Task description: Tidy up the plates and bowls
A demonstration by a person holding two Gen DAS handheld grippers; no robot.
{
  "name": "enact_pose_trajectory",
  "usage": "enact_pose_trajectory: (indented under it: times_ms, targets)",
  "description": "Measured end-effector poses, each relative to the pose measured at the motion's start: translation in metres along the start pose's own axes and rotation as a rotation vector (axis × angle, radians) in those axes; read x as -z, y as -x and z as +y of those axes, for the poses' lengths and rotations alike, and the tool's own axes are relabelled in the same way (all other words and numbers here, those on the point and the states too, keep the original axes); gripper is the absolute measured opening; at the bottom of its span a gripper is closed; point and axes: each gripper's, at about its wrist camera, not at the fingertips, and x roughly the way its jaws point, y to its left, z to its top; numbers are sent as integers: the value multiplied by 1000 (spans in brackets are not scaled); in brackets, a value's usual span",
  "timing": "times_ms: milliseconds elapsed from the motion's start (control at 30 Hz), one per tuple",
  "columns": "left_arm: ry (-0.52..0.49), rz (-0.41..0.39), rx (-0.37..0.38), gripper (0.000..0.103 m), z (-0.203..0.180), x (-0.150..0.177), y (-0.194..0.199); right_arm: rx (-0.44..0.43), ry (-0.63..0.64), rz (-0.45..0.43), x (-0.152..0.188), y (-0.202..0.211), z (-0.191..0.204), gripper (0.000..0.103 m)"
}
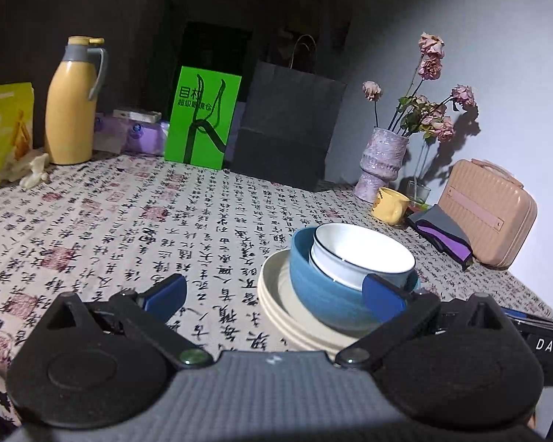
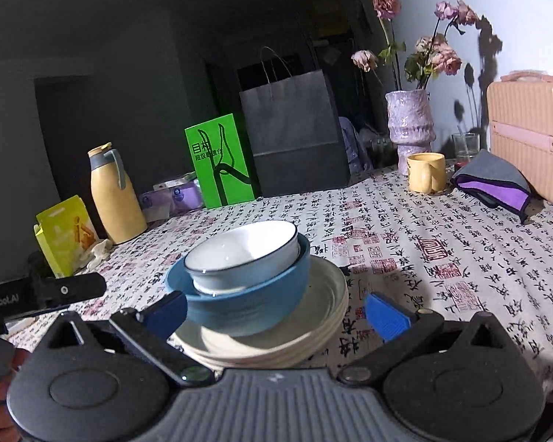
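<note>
We found the dishes already gathered into one pile near the front of the desk point(image 2: 442, 258), on its cloth printed with black calligraphy. A small white ceramic bowl with a dark rim point(image 2: 243, 258) sat tilted inside a larger blue glazed bowl point(image 2: 254, 305), and that one rested on a stack of cream round plates point(image 2: 313, 328).

We judged the sorting to be nearly or wholly finished, since no other plate or bowl lay loose within our sight. What might remain was to level the white bowl, which leaned to one side.

Our left tongs point(image 1: 276, 294) were spread wide and gripped nothing, one pad just in front of the blue bowl. Our right tongs point(image 2: 276, 311) likewise stood fully spread and empty, beside the pile.
</note>
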Motion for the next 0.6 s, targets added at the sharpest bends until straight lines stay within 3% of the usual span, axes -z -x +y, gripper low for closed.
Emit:
enact_pose_trajectory:
  times_ms: [600]
  targets:
    - [-88,-62,-39,103,1,47,50,-5,87,-55,41,48,24,103]
